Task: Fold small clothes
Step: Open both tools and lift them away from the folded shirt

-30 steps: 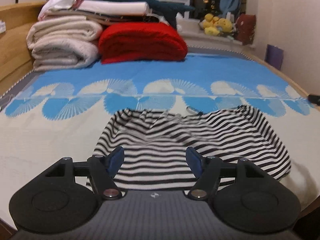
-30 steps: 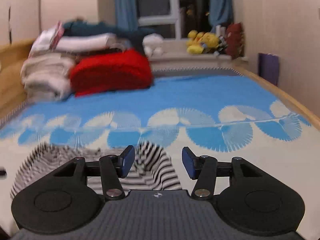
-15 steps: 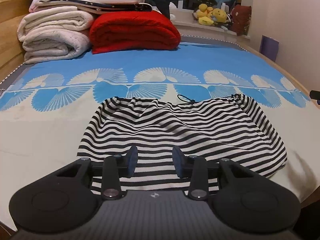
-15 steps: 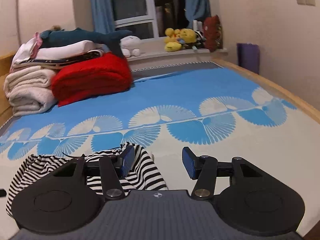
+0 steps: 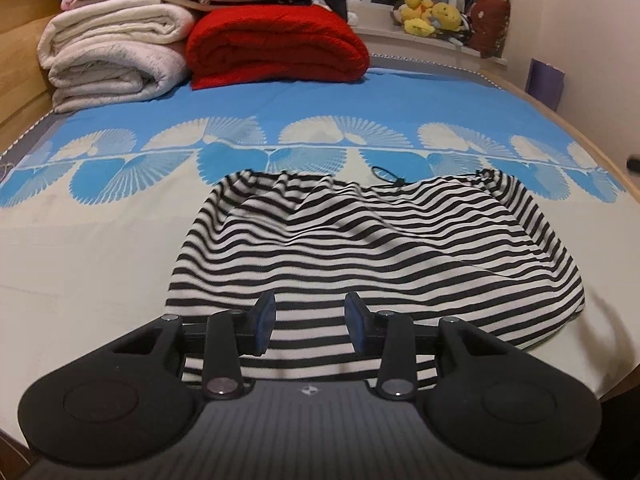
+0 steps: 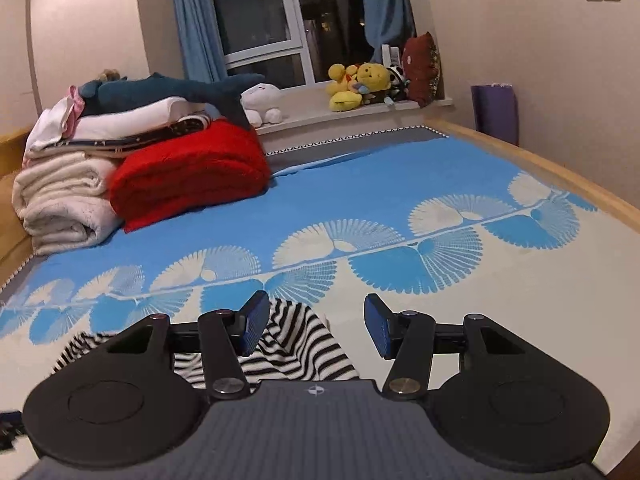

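A black-and-white striped garment (image 5: 380, 248) lies spread on the bed cover, its gathered waistband and black drawstring (image 5: 386, 176) at the far side. My left gripper (image 5: 310, 320) hovers over the garment's near hem, left of its middle. Its jaws stand partly apart, and flat striped cloth shows between them without being pinched. In the right wrist view only the garment's right corner (image 6: 304, 344) shows, rumpled. My right gripper (image 6: 316, 324) is open above that corner. Its left finger overlaps the cloth and its right finger is over bare cover.
Folded white blankets (image 5: 116, 56) and a red blanket (image 5: 276, 44) are stacked at the bed's far left, with a shark plush (image 6: 180, 88) on top. Soft toys (image 6: 360, 84) sit on the windowsill. A wooden bed rail (image 6: 560, 172) and a purple bag (image 6: 494, 112) line the right side.
The left jaws have narrowed from wide apart to partly apart, and the left view now looks down more on the garment. The right gripper has rolled slightly, its jaws unchanged.
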Demonstrator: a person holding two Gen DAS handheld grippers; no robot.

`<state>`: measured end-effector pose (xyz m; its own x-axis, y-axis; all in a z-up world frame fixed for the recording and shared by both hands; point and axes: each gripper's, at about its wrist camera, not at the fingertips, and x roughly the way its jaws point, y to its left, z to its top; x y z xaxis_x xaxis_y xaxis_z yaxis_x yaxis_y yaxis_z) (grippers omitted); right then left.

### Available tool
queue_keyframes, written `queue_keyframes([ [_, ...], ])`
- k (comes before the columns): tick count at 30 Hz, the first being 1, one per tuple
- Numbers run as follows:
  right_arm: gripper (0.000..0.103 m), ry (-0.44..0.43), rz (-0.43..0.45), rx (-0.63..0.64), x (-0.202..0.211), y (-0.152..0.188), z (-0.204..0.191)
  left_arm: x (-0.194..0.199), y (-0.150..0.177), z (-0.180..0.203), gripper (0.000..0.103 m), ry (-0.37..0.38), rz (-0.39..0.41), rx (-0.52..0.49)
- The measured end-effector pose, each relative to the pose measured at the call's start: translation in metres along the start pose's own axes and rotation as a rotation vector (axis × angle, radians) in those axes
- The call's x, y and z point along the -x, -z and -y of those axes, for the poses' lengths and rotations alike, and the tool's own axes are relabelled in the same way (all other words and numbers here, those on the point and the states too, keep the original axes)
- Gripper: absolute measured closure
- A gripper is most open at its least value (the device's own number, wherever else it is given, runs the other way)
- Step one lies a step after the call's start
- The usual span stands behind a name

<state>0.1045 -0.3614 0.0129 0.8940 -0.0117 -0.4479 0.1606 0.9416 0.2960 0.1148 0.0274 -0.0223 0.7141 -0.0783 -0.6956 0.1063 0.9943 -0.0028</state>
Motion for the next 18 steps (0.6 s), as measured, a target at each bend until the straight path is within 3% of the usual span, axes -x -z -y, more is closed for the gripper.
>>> queue_keyframes([
  [2,0.050,0.023,-0.052,0.034,-0.010,0.004,-0.003,0.001,0.001,-0.005,0.061,-0.003,-0.002,0.013],
  [7,0.050,0.011,-0.047,0.134,-0.011,0.009,-0.010,0.000,0.001,-0.010,0.061,-0.009,-0.012,0.018],
  [18,0.050,0.055,-0.073,0.143,-0.006,0.011,0.022,-0.018,0.007,-0.009,0.060,-0.017,-0.078,0.014],
])
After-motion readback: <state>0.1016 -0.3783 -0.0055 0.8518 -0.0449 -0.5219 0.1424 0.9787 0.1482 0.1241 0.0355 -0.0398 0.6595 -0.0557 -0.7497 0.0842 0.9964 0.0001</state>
